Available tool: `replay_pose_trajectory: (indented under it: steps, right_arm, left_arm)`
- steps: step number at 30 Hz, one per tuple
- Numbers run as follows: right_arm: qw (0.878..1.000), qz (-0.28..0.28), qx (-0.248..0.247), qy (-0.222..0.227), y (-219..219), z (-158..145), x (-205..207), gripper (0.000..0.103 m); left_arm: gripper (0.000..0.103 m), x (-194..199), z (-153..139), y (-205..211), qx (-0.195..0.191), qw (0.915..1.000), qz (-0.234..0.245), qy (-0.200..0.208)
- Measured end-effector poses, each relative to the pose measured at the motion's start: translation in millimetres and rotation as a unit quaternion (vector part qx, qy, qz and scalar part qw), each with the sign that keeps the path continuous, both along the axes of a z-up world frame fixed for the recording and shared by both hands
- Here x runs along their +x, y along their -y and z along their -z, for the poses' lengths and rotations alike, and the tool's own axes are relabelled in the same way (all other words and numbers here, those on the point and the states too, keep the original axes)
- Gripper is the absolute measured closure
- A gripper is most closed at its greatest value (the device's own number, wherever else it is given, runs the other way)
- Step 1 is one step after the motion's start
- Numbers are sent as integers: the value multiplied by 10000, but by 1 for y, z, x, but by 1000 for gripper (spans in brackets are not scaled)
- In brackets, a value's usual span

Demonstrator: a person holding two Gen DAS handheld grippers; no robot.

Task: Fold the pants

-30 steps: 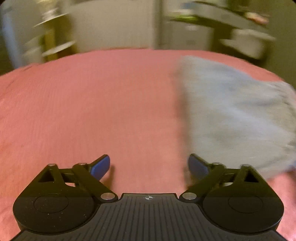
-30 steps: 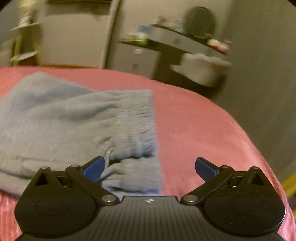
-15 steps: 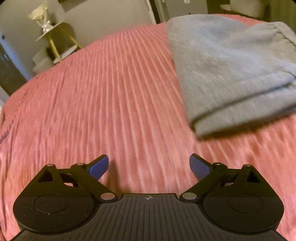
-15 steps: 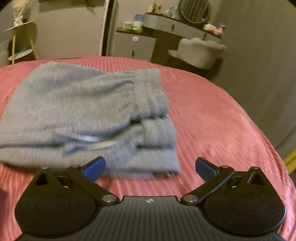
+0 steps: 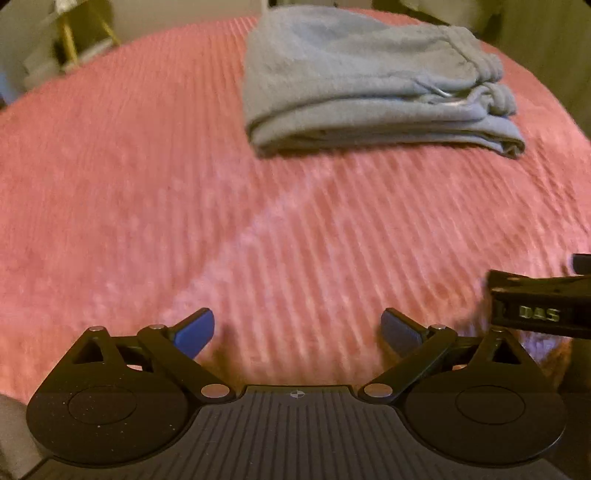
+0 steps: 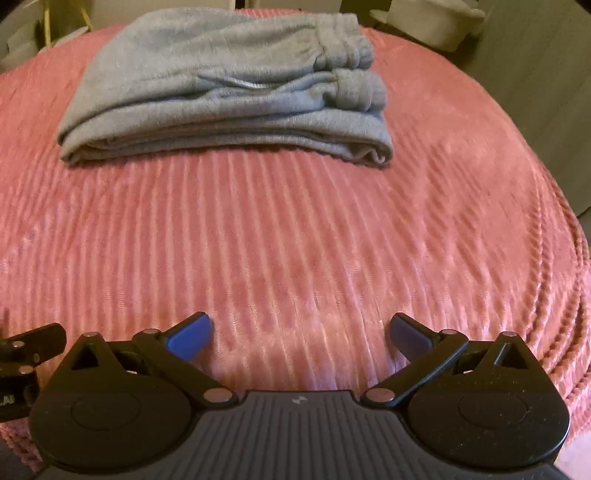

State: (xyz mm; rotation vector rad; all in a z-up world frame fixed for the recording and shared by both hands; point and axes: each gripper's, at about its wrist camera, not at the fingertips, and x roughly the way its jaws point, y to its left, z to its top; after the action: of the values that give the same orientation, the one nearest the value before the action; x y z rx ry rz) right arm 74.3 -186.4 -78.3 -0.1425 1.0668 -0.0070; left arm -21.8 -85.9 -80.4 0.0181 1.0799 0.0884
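The grey pants point(image 5: 369, 81) lie folded in a thick stack on the pink ribbed bedspread point(image 5: 184, 206), far ahead of both grippers; they also show in the right wrist view point(image 6: 229, 88), with the elastic waistband at the stack's right end. My left gripper point(image 5: 297, 332) is open and empty, low over the bedspread near its front. My right gripper point(image 6: 300, 336) is open and empty, also well short of the pants. Part of the right gripper's body shows at the right edge of the left wrist view point(image 5: 543, 306).
The bedspread's corded edge point(image 6: 561, 280) curves down on the right. Beyond the bed stand a gold-legged stand point(image 5: 74, 40) at the far left and pale furniture point(image 6: 436, 22) at the far right. A grey wall point(image 6: 535, 74) rises to the right.
Both grippers have pulled back from the folded pants toward the front of the bed. The pants now lie farther away and whole in both views. Both stayed open.
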Motion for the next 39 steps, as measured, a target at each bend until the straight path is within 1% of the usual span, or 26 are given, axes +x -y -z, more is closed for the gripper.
replay_pose_trajectory:
  steps: [2, 3, 4, 7, 8, 11, 13, 14, 15, 17, 20, 27, 32, 39]
  right_arm:
    - [10000, 19, 48, -20, 0, -8, -2, 0]
    - [10000, 49, 87, -4, 0, -15, -4, 0]
    - [9999, 74, 124, 7, 0, -21, -6, 0]
    - [9995, 51, 296, -136, 1, -33, -8, 0]
    - [9992, 28, 359, -196, 2, -36, -7, 0]
    - [9991, 40, 348, -218, 1, -43, -6, 0]
    - [9993, 77, 235, -289, 0, -46, -2, 0]
    - [9992, 88, 214, -311, 1, -47, 1, 0]
    - [9992, 88, 230, -318, 1, -49, 3, 0]
    - [9990, 93, 291, -330, 1, -52, 9, 0]
    - [9987, 86, 354, -362, 1, -54, 19, 0]
    - [9985, -11, 154, -523, -9, -51, 47, 0]
    - [9982, 116, 196, -560, -9, -53, 62, 0]
    - [9978, 248, 269, -561, -1, -60, 76, 0]
  left_arm:
    - [3, 6, -17, -7, 304, 9993, -147, 129]
    - [3, 3, -27, -16, 404, 9988, -210, 205]
    - [3, 9, -30, -19, 452, 9984, -256, 245]
    - [3, 9, -45, -23, 425, 9981, -264, 365]
    - [3, 10, -48, -23, 357, 9984, -200, 394]
    - [3, 9, -57, -22, 274, 9988, -139, 373]
    - [3, 14, -60, -22, 239, 9992, -135, 281]
    - [3, 20, -59, -20, 246, 9995, -141, 160]
    - [3, 26, -58, -19, 251, 9996, -130, 26]
    - [3, 36, -54, -15, 343, 9993, -115, -110]
    - [3, 46, -51, -12, 416, 9989, -99, -172]
    - [3, 75, -49, -9, 379, 9978, -200, -505]
    - [3, 91, -52, -5, 442, 9973, -173, -565]
    - [3, 106, -61, -3, 282, 9979, -118, -571]
